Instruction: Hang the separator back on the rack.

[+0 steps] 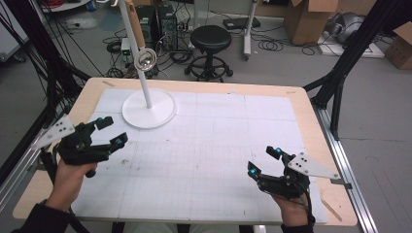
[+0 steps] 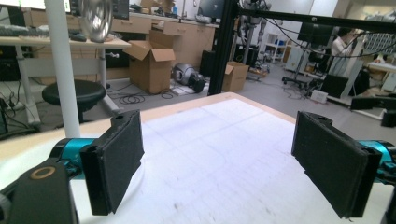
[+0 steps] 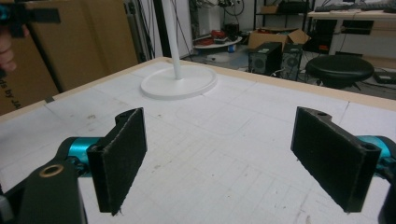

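Holding nothing, the left gripper (image 1: pixel 112 131) has its jaws spread wide, with bare table between its two black pads (image 2: pixel 120 161). It sits low at about nine o'clock on the table (image 1: pixel 301 104). The right gripper (image 1: pixel 263 161) is wide open too, with nothing between its jaws, and it sits at about five o'clock, well apart from the left one.

The nearest thing to the left gripper is the white stand (image 1: pixel 148 109), at about eleven o'clock on the table. Its round flat base lies just past the left gripper. A thin white pole rises from the base, and a shiny metal ball (image 1: pixel 145 59) hangs high up on the pole.

My guess is that the work with the stand is either over or not yet begun, and both hands are waiting. If the ball is next, the left gripper must go up toward twelve o'clock, put its pads on both sides of the ball, and close gently, because shiny round things slip.
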`<state>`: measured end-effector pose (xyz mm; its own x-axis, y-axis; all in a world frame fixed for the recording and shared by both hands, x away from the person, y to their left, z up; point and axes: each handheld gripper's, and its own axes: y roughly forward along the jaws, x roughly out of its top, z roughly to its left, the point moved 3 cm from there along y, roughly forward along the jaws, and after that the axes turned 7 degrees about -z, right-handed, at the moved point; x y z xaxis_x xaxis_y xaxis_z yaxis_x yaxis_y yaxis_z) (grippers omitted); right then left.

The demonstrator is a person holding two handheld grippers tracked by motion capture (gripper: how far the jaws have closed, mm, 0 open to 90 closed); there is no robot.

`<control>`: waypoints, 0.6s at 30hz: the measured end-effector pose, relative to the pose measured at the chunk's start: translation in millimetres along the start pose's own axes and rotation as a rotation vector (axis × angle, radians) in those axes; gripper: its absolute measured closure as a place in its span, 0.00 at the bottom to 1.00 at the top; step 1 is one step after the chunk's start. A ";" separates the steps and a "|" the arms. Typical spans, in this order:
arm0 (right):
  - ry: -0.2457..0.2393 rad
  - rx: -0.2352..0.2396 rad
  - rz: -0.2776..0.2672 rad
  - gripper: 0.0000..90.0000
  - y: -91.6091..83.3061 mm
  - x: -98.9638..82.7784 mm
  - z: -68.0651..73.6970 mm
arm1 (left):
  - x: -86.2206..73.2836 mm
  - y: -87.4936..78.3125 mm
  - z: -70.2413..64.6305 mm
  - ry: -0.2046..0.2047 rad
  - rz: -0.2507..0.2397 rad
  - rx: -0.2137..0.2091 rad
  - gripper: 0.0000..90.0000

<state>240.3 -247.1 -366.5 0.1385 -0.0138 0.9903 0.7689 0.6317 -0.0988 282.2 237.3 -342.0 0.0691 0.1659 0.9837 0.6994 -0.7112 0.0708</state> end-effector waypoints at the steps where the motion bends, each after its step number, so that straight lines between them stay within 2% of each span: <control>1: -0.002 -0.003 0.000 0.19 -0.2 -0.5 0.0 | -6.0 -3.5 -0.1 -0.012 -0.001 -0.003 0.19; 7: -0.006 -0.024 0.004 0.19 -2.0 -5.1 -3.2 | -30.3 -13.9 3.0 -0.044 0.010 0.000 0.20; 10: 0.000 -0.032 0.000 0.19 -2.9 -5.3 -4.9 | -33.5 -15.4 4.1 -0.042 0.027 0.001 0.20; 18: -0.002 -0.027 0.004 0.19 -3.2 -5.8 -3.7 | -35.4 -17.1 2.5 -0.044 0.022 0.007 0.20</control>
<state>239.3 -251.9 -372.4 0.1406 -0.0096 0.9900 0.7850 0.6104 -0.1056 269.5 245.3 -378.4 0.1153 0.1800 0.9769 0.7027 -0.7099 0.0479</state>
